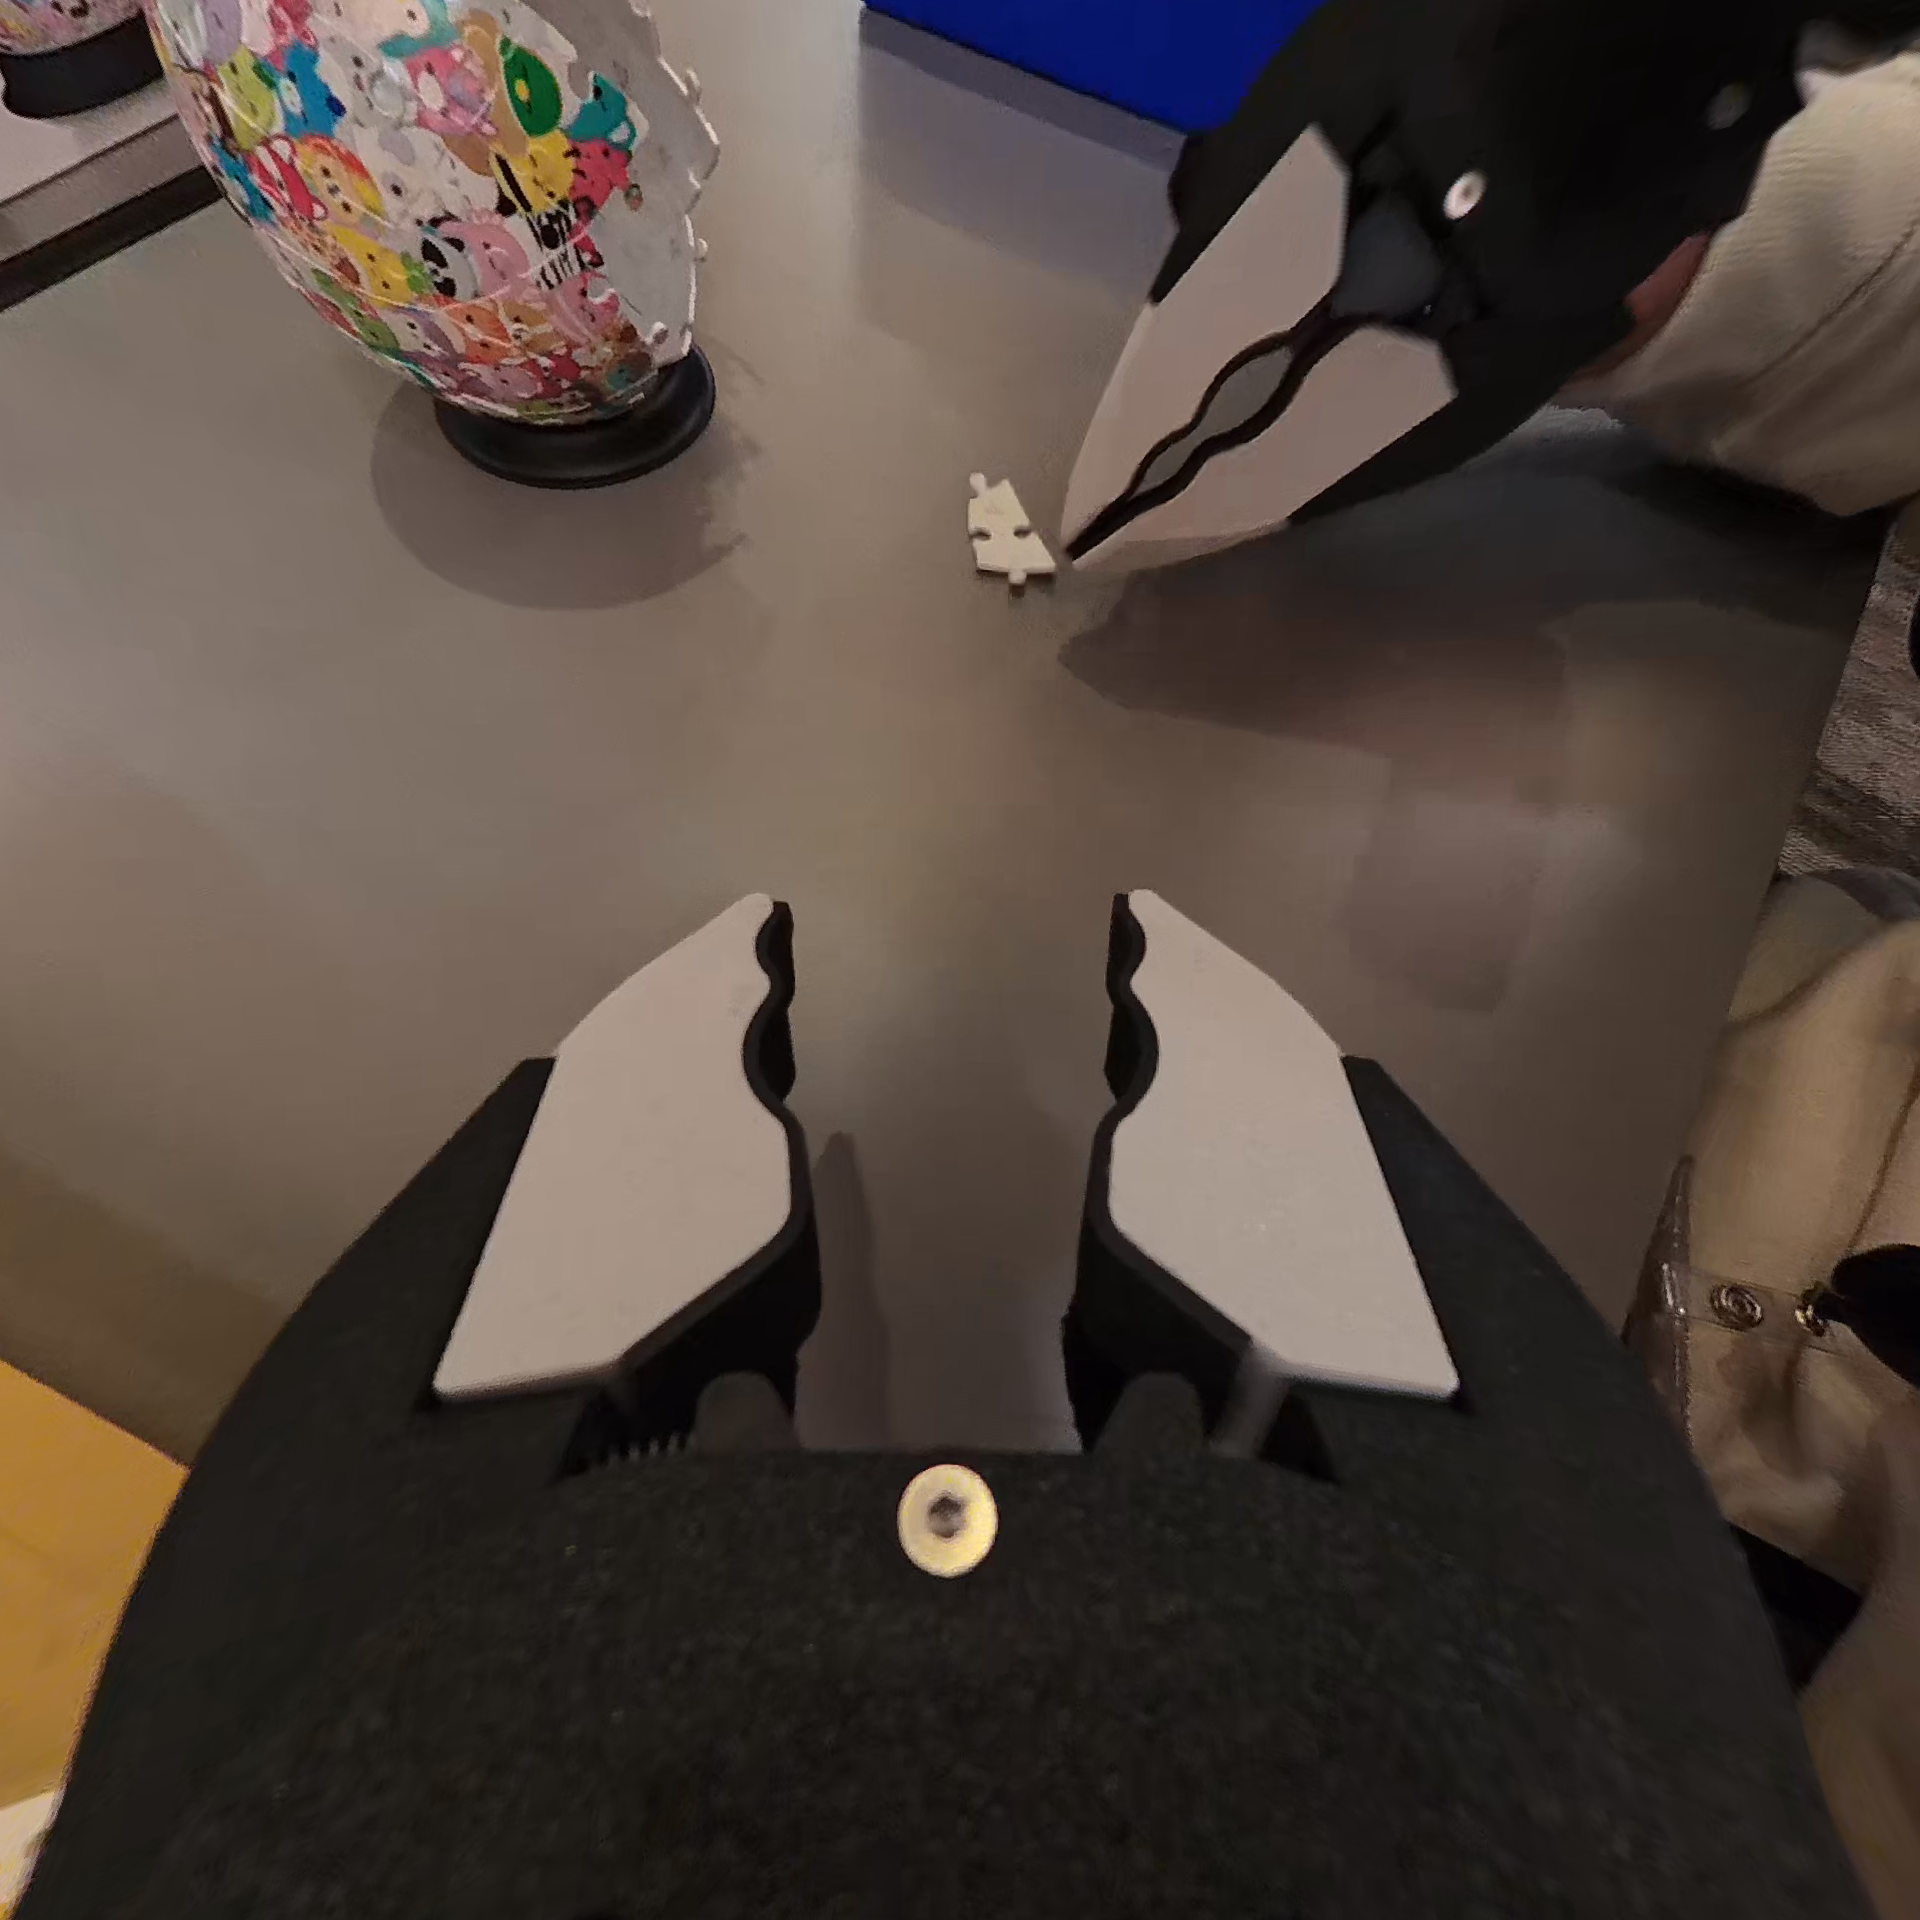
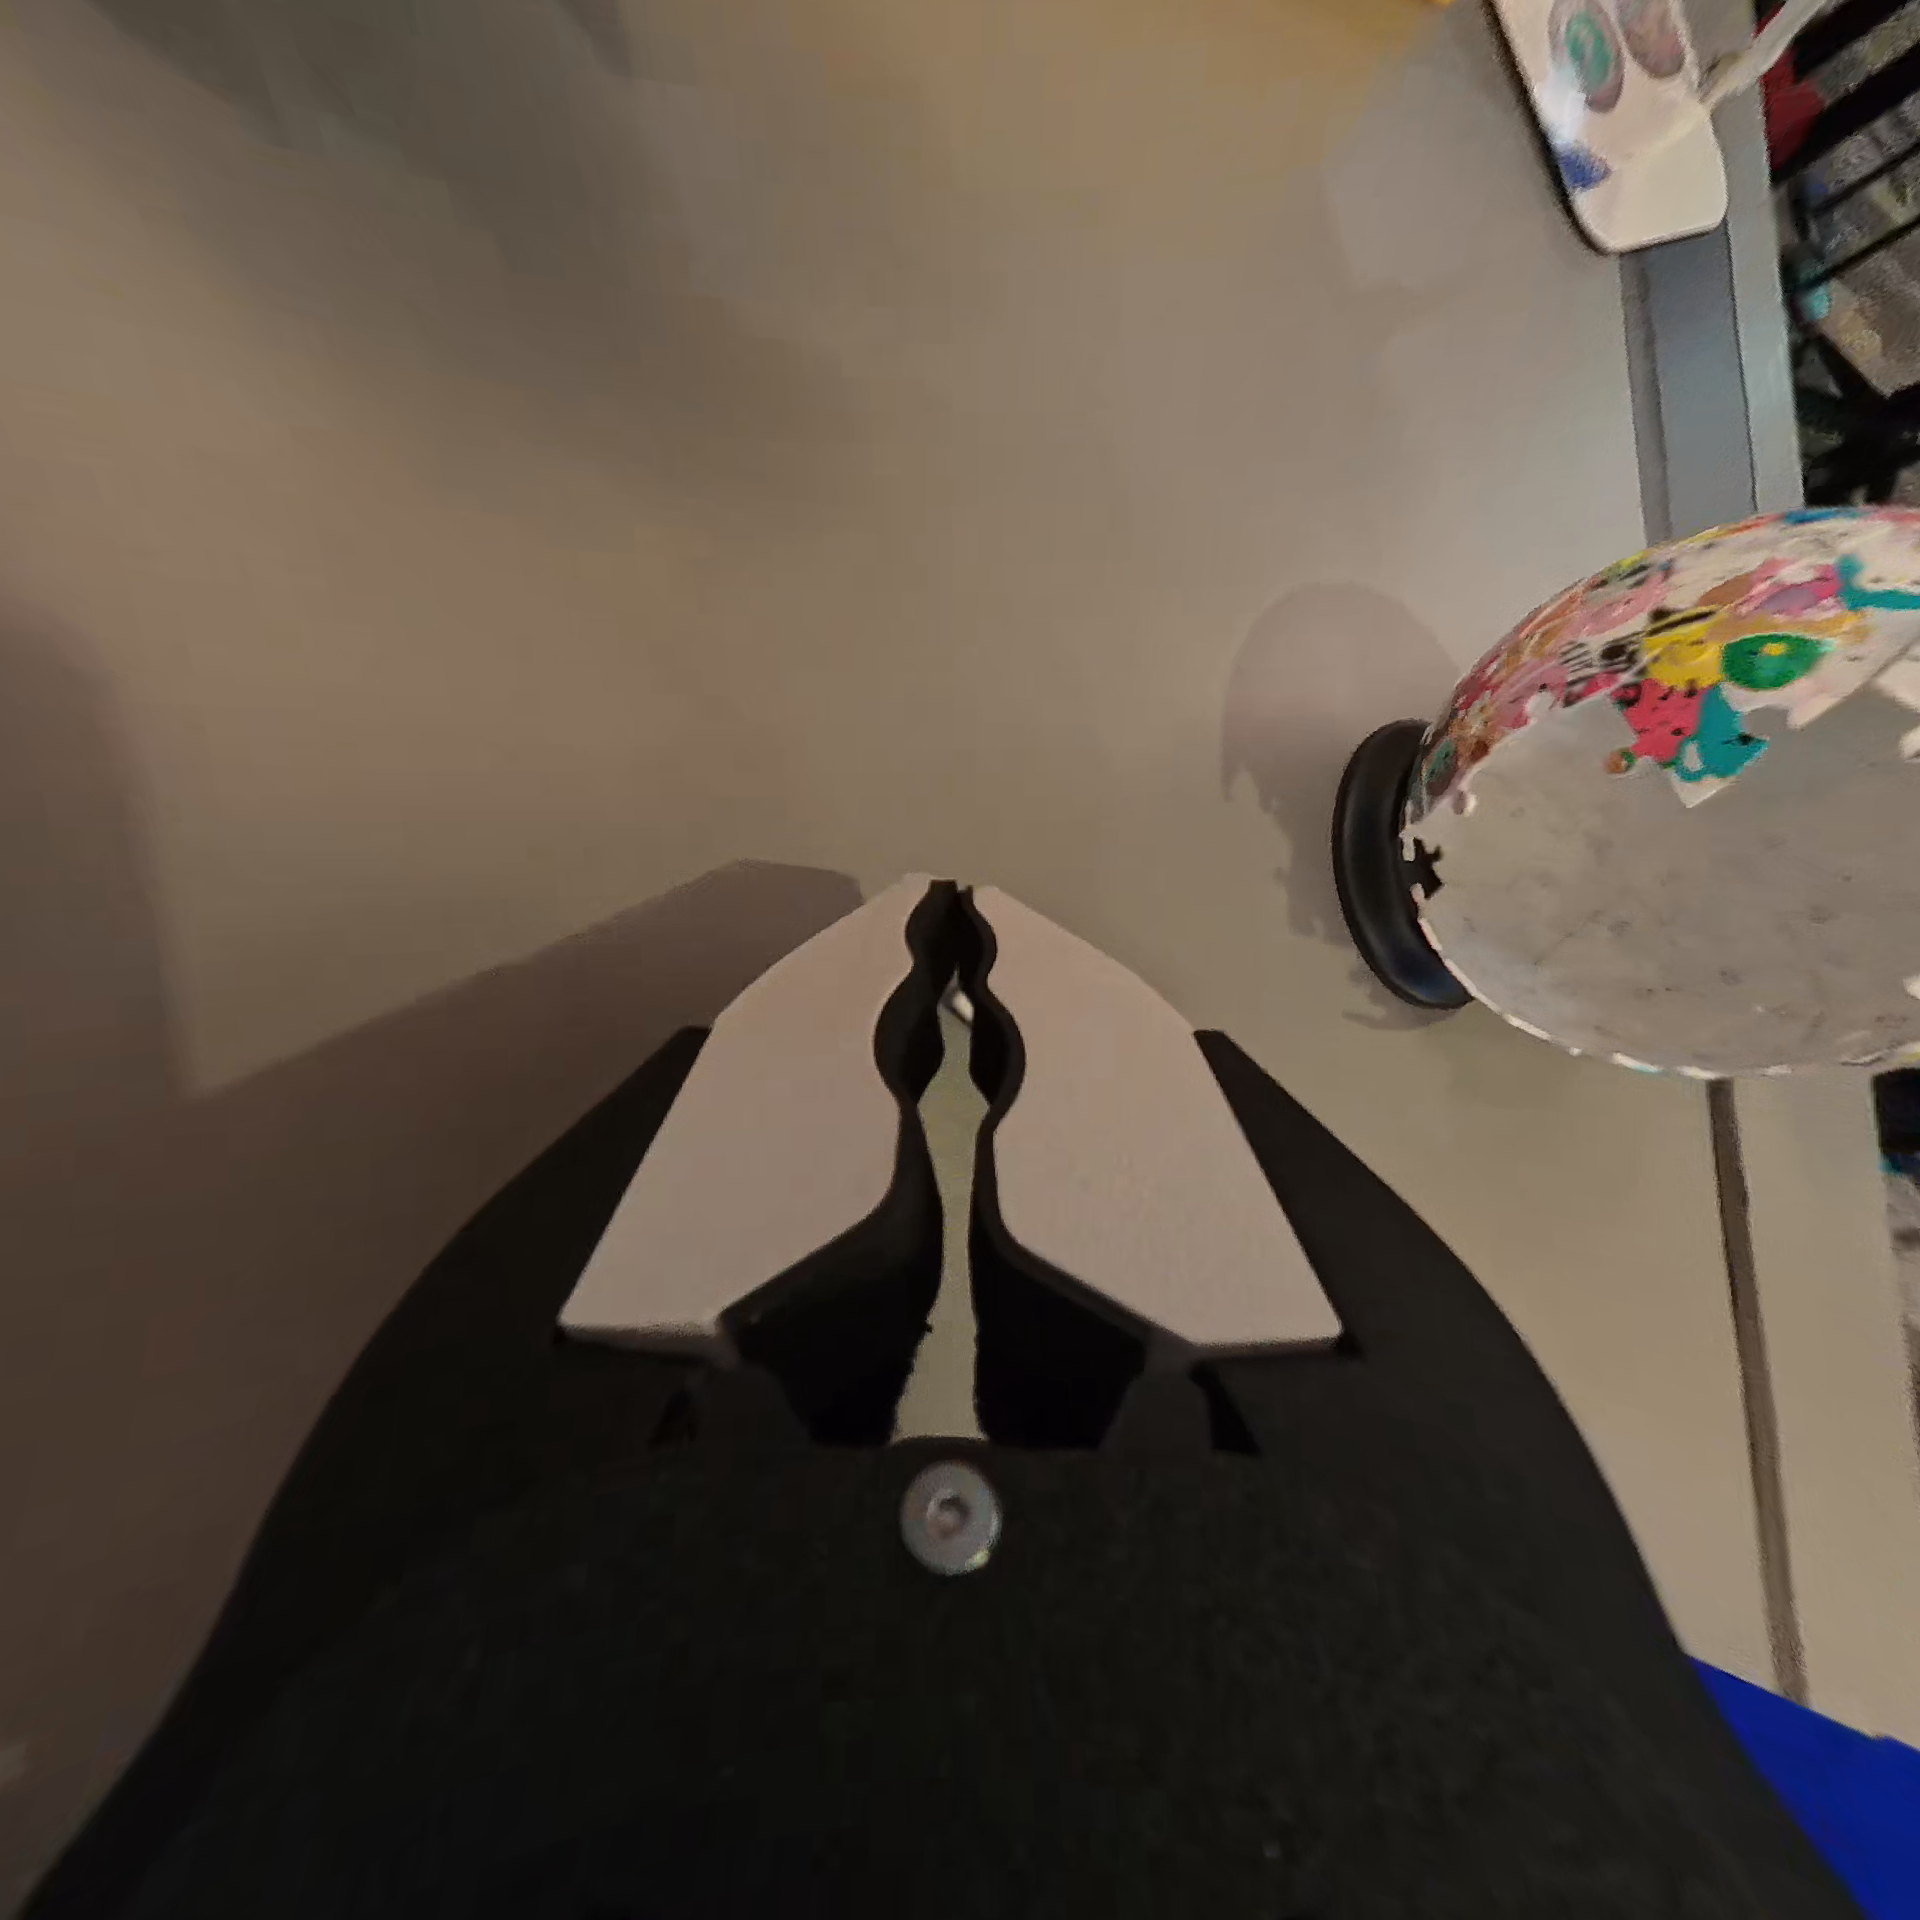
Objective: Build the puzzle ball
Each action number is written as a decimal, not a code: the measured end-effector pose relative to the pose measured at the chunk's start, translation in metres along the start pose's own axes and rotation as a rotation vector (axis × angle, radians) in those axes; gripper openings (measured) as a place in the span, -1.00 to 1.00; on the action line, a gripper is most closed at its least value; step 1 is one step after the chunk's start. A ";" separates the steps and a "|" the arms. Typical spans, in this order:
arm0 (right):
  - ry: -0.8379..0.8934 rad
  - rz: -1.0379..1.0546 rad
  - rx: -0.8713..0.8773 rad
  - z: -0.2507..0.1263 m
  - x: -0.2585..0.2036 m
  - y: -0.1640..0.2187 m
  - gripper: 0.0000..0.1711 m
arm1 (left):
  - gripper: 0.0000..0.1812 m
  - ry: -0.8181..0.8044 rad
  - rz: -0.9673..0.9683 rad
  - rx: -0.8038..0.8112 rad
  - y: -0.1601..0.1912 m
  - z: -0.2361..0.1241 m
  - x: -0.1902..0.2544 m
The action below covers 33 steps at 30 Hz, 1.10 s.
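Observation:
A partly built puzzle ball with colourful cartoon prints stands on a black ring stand at the far left of the grey table. It also shows in the right wrist view, with its open white inside turned toward me. One white puzzle piece lies flat on the table. My right gripper is shut, with its tips down on the table against the piece's right edge. In its own view the pads are together. My left gripper is open and empty above bare table, well short of the piece.
A blue object lies at the far table edge. A yellow box is at the near left. A person's cream sleeve is at the right. A white tray lies beyond the ball. There is about 15 centimetres between the tips of the two grippers. From the right gripper's tips to the partly built puzzle ball is close to 15 centimetres. It is also in sight in the right wrist view.

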State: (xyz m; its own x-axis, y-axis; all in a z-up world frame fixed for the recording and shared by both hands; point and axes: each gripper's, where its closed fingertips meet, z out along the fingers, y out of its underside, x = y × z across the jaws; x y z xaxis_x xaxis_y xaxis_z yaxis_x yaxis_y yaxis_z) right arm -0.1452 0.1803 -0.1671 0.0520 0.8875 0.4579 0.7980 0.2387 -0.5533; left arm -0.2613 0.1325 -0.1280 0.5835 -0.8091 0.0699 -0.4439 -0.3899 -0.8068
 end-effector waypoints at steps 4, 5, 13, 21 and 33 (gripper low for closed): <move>0.044 0.119 -0.035 -0.011 0.014 0.017 -1.00 | -0.38 0.037 -0.012 -0.004 0.001 0.004 0.008; 0.043 0.177 -0.047 -0.008 0.019 0.024 -0.98 | -0.38 0.047 -0.010 -0.009 0.001 0.005 0.011; -0.167 0.398 -0.033 0.018 0.015 0.037 -0.40 | -0.38 0.054 0.029 -0.003 -0.004 0.001 0.022; -0.179 0.438 -0.046 0.019 0.012 0.035 -0.77 | -0.42 0.069 0.018 0.012 -0.007 0.002 0.025; 0.017 0.221 -0.030 -0.016 -0.009 -0.021 -1.00 | -0.51 0.274 -0.279 0.011 -0.003 0.034 0.032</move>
State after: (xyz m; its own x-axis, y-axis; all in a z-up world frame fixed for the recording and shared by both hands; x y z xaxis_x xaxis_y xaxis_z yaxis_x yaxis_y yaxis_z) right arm -0.1529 0.1605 -0.1482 0.2372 0.9101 0.3397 0.7836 0.0274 -0.6206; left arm -0.2183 0.1228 -0.1431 0.4770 -0.7604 0.4407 -0.2854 -0.6083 -0.7406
